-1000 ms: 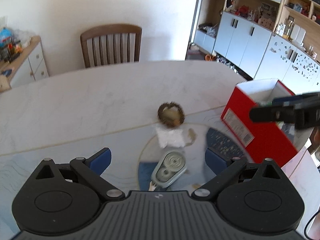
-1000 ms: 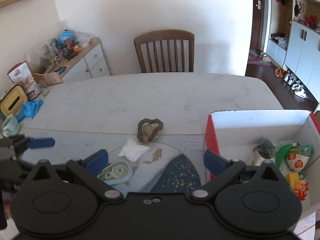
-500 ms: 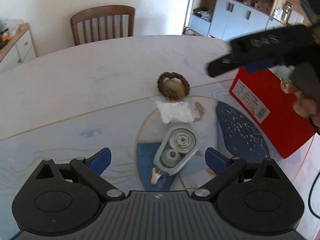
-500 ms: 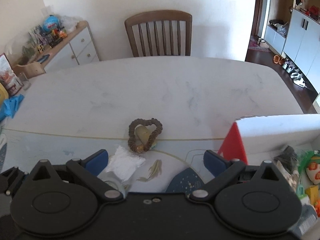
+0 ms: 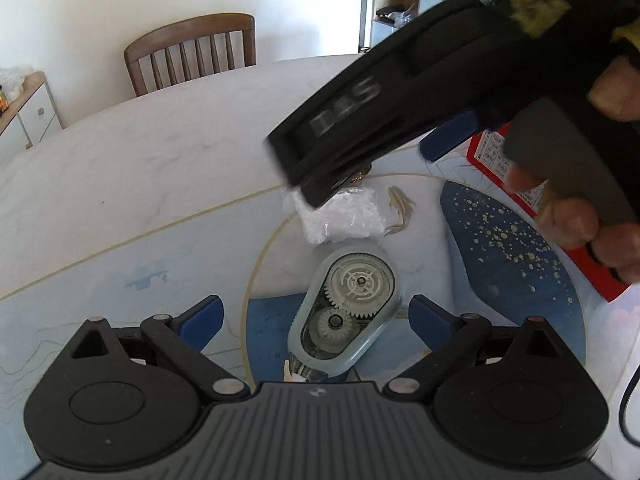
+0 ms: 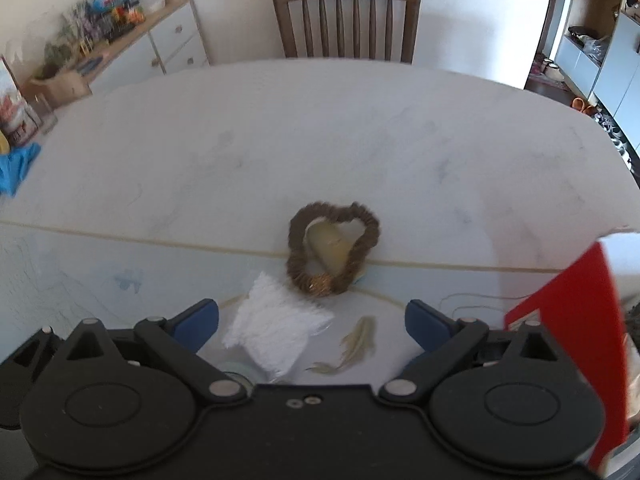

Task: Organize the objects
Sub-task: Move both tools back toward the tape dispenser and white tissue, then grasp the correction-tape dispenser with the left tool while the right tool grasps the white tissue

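Observation:
A pale blue correction tape dispenser [image 5: 346, 312] lies flat on the table, between the spread fingers of my open left gripper [image 5: 316, 316]. Just beyond it sits a white plastic packet [image 5: 344, 216]. The right gripper's black housing [image 5: 360, 112], held by a hand [image 5: 580, 216], crosses above the packet and hides the hair tie in the left wrist view. In the right wrist view, my right gripper [image 6: 312, 316] is open and holds nothing. It is over the packet [image 6: 276, 334], and a brown hair tie [image 6: 334, 254] looped around a yellowish object lies right ahead.
A red box [image 6: 576, 340] with white flaps stands at the right, also seen as the red box [image 5: 560, 188]. A wooden chair [image 6: 346, 16] stands behind the marble table [image 6: 320, 140]. A cluttered sideboard [image 6: 152, 44] is at the far left, a blue cloth [image 6: 16, 168] on the table's left edge.
My right gripper swung left from the red box to above the packet and hair tie. My left gripper came down closer over the correction tape. Both stayed open.

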Demonstrator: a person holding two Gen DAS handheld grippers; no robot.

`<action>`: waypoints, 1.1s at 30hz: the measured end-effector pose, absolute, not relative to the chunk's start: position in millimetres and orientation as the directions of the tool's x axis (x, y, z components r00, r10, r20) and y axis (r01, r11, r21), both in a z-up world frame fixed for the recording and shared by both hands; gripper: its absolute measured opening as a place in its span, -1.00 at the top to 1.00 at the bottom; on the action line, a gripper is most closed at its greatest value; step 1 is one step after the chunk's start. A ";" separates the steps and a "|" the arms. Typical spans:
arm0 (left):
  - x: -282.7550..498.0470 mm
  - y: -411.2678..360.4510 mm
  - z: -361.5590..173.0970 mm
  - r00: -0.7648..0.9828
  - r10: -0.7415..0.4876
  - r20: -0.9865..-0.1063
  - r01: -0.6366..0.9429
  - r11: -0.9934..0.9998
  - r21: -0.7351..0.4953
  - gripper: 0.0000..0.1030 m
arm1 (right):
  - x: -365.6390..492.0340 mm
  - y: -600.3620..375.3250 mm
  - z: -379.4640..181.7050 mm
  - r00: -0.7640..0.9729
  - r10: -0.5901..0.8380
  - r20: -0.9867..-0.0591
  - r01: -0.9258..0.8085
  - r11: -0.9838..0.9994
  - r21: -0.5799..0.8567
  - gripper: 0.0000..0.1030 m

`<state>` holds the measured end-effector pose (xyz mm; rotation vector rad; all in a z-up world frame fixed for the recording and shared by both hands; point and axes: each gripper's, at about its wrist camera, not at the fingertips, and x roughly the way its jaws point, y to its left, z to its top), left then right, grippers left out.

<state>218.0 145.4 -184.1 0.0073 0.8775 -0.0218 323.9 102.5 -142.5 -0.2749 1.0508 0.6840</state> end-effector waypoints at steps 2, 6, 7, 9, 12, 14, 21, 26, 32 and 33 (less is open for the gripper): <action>219.0 144.0 -186.0 0.636 -0.024 -0.771 0.032 0.999 -0.005 -0.79 | 322.4 106.9 -146.9 0.297 0.385 -0.874 -0.631 0.766 0.123 -0.88; 220.6 139.4 -188.4 0.636 -0.030 -0.771 0.052 0.999 0.004 -0.52 | 322.4 115.5 -154.0 0.284 0.357 -0.890 -0.611 0.782 0.118 -0.75; 220.5 138.1 -188.2 0.638 -0.032 -0.769 0.058 0.998 0.006 -0.49 | 322.7 116.8 -155.3 0.280 0.355 -0.892 -0.608 0.785 0.122 -0.70; 220.5 135.7 -187.3 0.641 -0.038 -0.767 0.072 0.997 0.010 -0.33 | 321.2 121.2 -157.1 0.271 0.347 -0.898 -0.606 0.786 0.121 -0.62; 219.7 132.7 -186.6 0.646 -0.048 -0.762 0.087 0.996 0.011 -0.10 | 318.6 125.6 -159.0 0.268 0.332 -0.904 -0.610 0.785 0.107 -0.57; 219.9 130.6 -186.3 0.647 -0.043 -0.762 0.088 0.996 0.018 -0.09 | 318.4 127.2 -160.3 0.263 0.321 -0.910 -0.607 0.788 0.103 -0.52; 218.6 128.0 -186.1 0.640 -0.040 -0.768 0.083 0.996 0.017 -0.03 | 313.7 128.3 -160.5 0.279 0.321 -0.905 -0.595 0.798 0.099 -0.01; 215.2 124.9 -186.6 0.638 -0.038 -0.769 0.078 0.997 0.016 0.04 | 314.4 119.3 -157.8 0.269 0.342 -0.900 -0.571 0.809 0.136 0.29; 208.8 123.8 -187.0 0.631 -0.034 -0.775 0.057 0.998 0.003 0.08 | 309.1 97.8 -147.4 0.259 0.382 -0.887 -0.543 0.817 0.193 0.39; 207.6 124.3 -187.1 0.629 -0.034 -0.777 0.050 0.999 -0.003 0.08 | 305.6 92.9 -143.8 0.259 0.392 -0.883 -0.540 0.817 0.204 0.39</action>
